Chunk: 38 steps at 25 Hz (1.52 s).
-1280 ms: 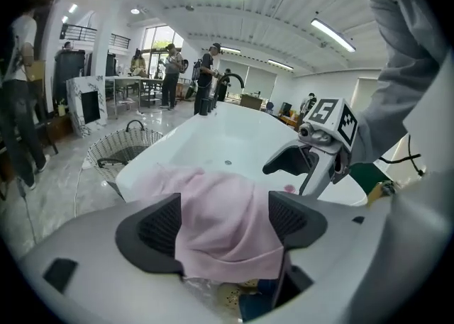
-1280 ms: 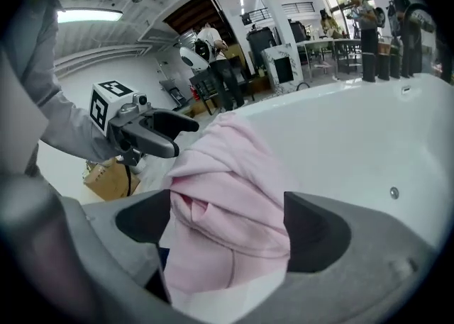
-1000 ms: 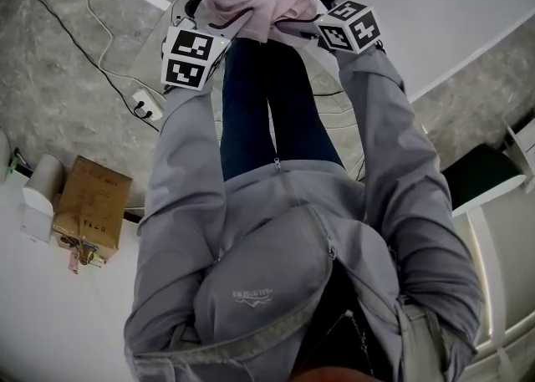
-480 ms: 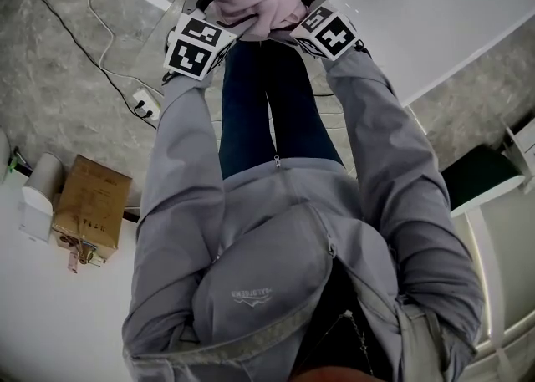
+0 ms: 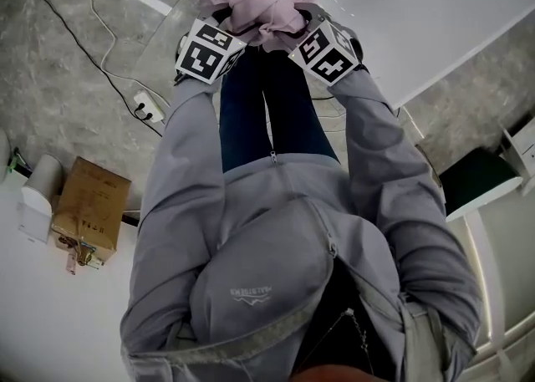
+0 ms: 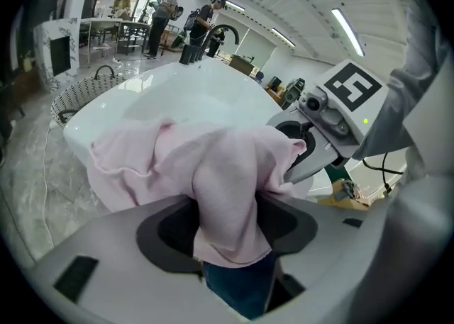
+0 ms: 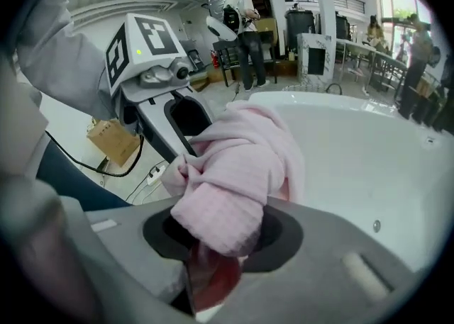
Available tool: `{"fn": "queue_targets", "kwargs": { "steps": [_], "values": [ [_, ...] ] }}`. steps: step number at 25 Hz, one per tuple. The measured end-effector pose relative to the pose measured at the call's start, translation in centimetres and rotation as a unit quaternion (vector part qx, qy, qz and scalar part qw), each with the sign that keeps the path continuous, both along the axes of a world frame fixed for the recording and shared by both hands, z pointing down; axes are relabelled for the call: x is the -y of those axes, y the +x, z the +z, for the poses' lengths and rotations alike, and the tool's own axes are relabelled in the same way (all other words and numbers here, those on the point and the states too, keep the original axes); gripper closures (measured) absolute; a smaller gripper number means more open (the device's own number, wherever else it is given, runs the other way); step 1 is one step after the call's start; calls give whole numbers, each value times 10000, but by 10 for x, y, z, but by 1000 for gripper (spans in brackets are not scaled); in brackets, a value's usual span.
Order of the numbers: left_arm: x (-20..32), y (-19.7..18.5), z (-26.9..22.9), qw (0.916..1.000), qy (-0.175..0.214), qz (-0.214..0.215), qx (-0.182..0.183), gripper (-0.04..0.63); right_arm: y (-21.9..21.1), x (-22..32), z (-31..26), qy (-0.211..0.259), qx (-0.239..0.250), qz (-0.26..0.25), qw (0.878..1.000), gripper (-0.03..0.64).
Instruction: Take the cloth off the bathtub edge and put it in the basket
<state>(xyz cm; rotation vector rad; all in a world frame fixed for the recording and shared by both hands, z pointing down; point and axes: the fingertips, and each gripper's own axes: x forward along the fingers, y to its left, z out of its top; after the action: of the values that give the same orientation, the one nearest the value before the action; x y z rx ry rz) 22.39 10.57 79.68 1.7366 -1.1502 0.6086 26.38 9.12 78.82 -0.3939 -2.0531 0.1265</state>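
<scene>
- Left cube (image 5: pixel 209 50), on the left gripper (image 6: pixel 228 227) behind its jaws: black-and-white square markers, coded patterns only, with no letters or digits.
- Right cube (image 5: pixel 328 52), on the right gripper (image 7: pixel 216 244) behind its jaws: the same kind of square markers, nothing to read.
- Wordmark (image 5: pixel 252 292) with a small emblem, stitched on the grey jacket (image 5: pixel 276 255), well behind both grippers: too small to read.
- Dark print (image 5: pixel 84 223) on the side of the cardboard box (image 5: pixel 92 205), well behind and to the left of the left gripper: characters present, not legible.
</scene>
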Motion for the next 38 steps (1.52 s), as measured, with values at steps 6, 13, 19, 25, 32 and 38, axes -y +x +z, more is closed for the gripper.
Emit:
{"fn": "queue_targets", "kwargs": {
  "steps": [6, 13, 19, 25, 32, 38],
  "values": [
    [2, 6, -35, 9994, 195, 201, 209, 462, -7, -5, -39, -20, 148, 36, 9999, 520],
    [7, -1, -100, 9973, 583, -48, 438, 476, -14, 1, -103, 170, 409, -124, 9989, 525],
    [16, -2, -171, 9921, 1014, -334, 651, 480, -15, 11, -172, 393, 763, -155, 9962, 525],
    [27, -8, -241, 9813, 1555, -586, 972, 483, -23, 22, -241, 746, 1209, -283, 9895, 526],
    [27, -8, -308, 9658, 2074, -755, 1360, 483, -22, 24, -308, 1142, 1686, -539, 9776, 526],
    [21, -11, -353, 9509, 2409, -1027, 1651, 486, -26, 21, -351, 1257, 2125, -791, 9658, 526]
  ]
}}
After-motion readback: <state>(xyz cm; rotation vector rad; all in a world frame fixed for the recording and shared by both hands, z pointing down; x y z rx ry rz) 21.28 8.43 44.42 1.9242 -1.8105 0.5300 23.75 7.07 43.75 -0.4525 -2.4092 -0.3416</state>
